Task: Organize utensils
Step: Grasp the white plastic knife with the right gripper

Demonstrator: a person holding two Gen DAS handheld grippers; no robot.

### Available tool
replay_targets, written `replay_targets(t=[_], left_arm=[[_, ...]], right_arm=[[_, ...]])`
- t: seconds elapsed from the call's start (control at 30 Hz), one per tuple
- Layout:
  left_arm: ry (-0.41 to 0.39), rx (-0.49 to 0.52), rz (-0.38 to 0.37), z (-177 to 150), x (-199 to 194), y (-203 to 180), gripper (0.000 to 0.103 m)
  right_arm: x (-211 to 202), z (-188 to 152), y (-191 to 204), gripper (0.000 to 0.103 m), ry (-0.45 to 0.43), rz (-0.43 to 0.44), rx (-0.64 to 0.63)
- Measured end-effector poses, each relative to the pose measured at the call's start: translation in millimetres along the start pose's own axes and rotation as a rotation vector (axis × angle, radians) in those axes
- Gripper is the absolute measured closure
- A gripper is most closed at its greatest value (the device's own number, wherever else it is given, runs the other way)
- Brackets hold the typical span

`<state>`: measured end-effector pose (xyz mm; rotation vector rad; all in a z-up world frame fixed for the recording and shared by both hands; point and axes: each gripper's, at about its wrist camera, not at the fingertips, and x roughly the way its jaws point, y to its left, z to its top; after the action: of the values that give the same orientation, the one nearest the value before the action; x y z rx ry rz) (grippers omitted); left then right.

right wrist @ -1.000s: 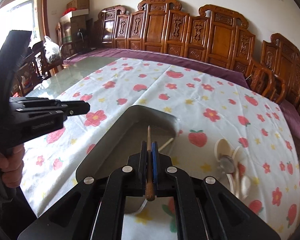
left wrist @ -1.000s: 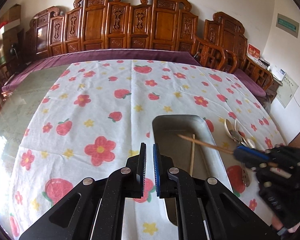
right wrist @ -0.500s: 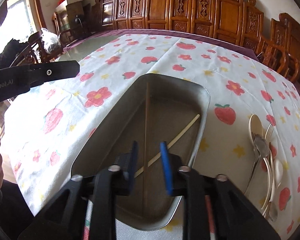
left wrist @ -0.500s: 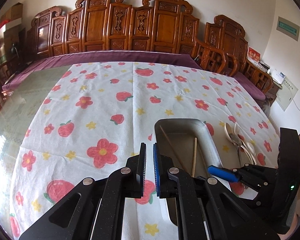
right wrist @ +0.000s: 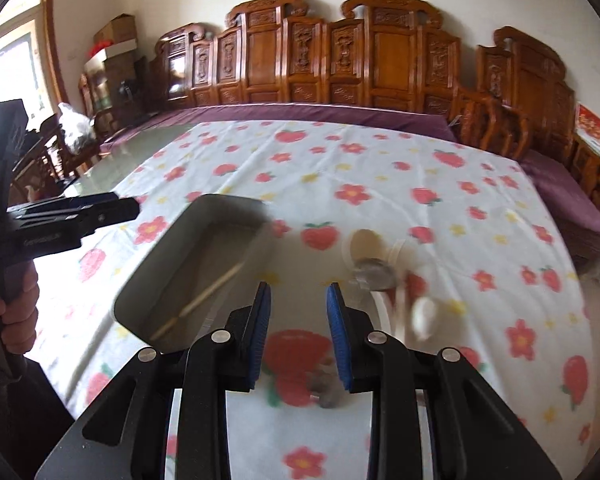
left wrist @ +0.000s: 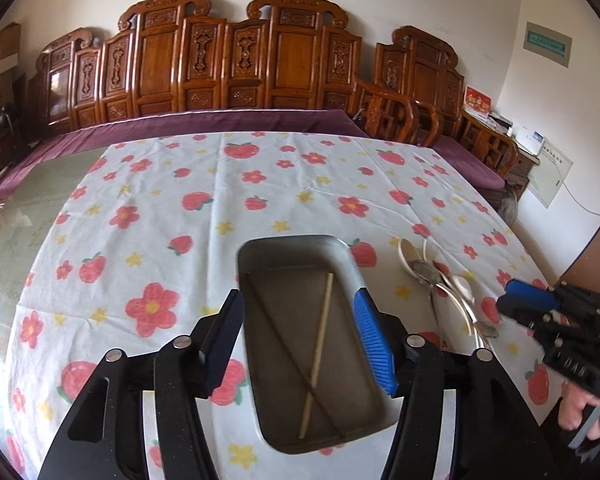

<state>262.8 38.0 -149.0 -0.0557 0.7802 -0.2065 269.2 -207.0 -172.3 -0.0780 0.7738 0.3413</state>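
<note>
Now left claw (left wrist: 300,332) opening over tray (left wrist: 296,246), nothing pinched (two chopsticks (left wrist: 318,356) crossed below); right claw (right wrist: 299,322) spread, empty, spoons (right wrist: 384,276) just ahead-right.

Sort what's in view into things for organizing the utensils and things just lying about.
For the job:
metal tray
two chopsticks in it
spoon pile beside it

Lying about:
floral tablecloth
carved wooden chairs
cardboard boxes
</note>
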Motion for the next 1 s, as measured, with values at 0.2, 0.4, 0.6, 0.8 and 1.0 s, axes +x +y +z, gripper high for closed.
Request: replay_targets(t=[0.2,0.4,0.6,0.8,1.0], left_arm=[[0.001,0.050,-0.027,-5,7,-35,0.042],[0.011,0.087,-0.042,-15,13,-60,0.042],[0.012,0.103,-0.060,-21,15,-74,0.042],[0.009,0.108,-0.081,-22,17,-87,0.042],[0.013,0.120,-0.094,-26,21,-98,0.042]], right_arm=[[1,-15,-51,0.072,0.010,-0.060,0.054],[31,-34,-73,0.072,0.071,-0.063,0.053],[58,-45,-90,0.072,0.103,-0.041,0.082],[80,-44,-99,0.072,0.117,0.009,0.134],[98,-46,-105,0.072,0.167,0.040,0.211]])
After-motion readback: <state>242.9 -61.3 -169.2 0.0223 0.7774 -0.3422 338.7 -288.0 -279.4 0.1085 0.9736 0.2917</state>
